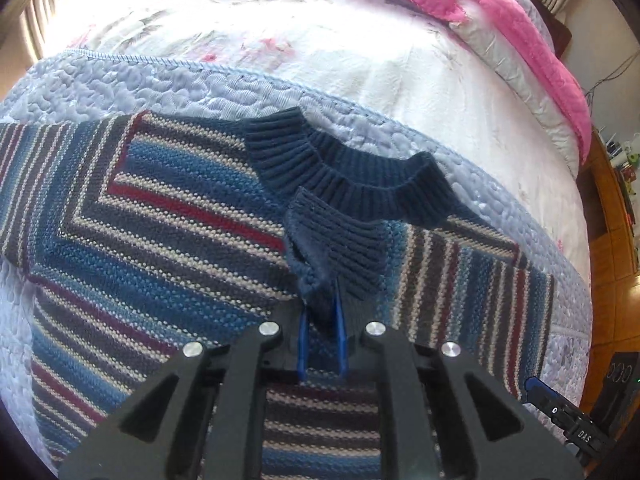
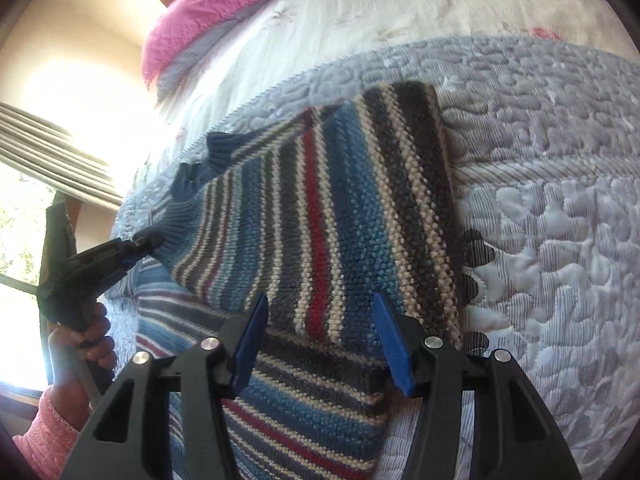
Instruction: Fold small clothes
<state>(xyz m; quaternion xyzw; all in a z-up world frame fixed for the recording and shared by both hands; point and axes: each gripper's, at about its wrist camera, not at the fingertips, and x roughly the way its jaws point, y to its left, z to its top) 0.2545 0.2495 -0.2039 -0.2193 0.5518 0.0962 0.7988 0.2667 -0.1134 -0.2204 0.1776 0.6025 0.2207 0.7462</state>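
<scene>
A small knitted sweater [image 1: 168, 224] with blue, red, cream and grey stripes lies flat on the bed, its navy ribbed collar [image 1: 352, 172] pointing away. In the left wrist view, my left gripper [image 1: 322, 312] is shut on the navy ribbed cuff [image 1: 340, 240] of a sleeve, held over the chest just below the collar. In the right wrist view, the striped sleeve [image 2: 336, 216] lies folded across the sweater body. My right gripper [image 2: 322, 304] stands open over it, blue fingers [image 2: 252, 340] apart with nothing between them. The left gripper [image 2: 140, 240] shows at the left, clamped on the cuff.
The sweater rests on a pale blue quilted cover [image 1: 200, 84] over a white floral bedspread [image 1: 320, 32]. Pink pillows [image 1: 520, 32] lie at the head of the bed. A hand in a pink sleeve [image 2: 52, 420] holds the left gripper. A wooden cabinet [image 1: 612, 208] stands at the right.
</scene>
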